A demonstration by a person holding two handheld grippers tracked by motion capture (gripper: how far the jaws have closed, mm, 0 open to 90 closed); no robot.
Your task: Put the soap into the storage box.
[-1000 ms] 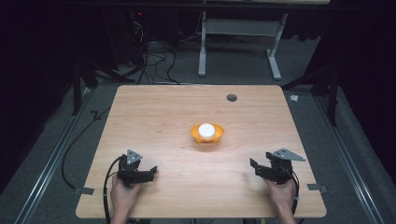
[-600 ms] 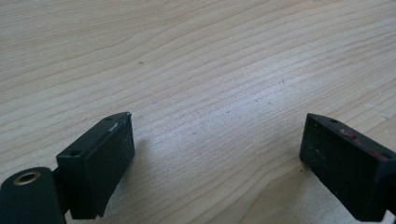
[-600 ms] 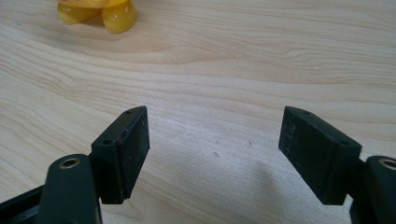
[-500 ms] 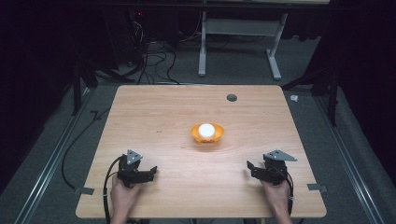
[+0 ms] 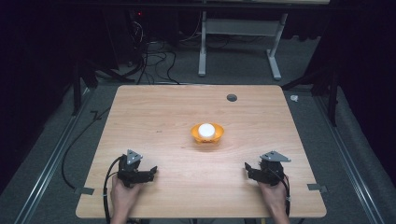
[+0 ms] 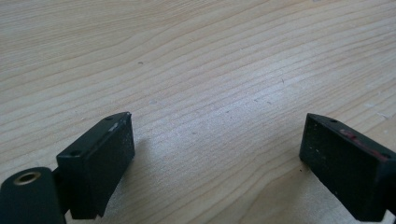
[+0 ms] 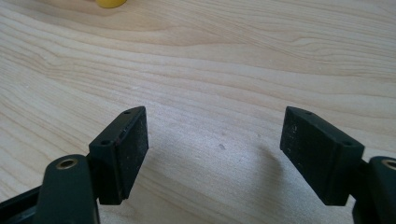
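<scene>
Both tongs, left (image 5: 152, 171) and right (image 5: 247, 168), gape with nothing between them; the right's jaws have just been opening. Your orange bowl (image 5: 207, 133) looks light, rigid, slippery: grip its rim.

The tabletop (image 5: 159, 116) is pale wood with a fine, wavy grain and a smooth matt finish. The bowl (image 5: 207, 134) looks like glossy orange plastic, and the ball (image 5: 206, 129) in it is smooth and white. The pads (image 7: 133, 149) of the right hand-held gripper (image 7: 215, 154) are matt black, faintly dusty, with brass-coloured metal rivets. The floor (image 5: 327, 140) looks like grey carpet.
</scene>
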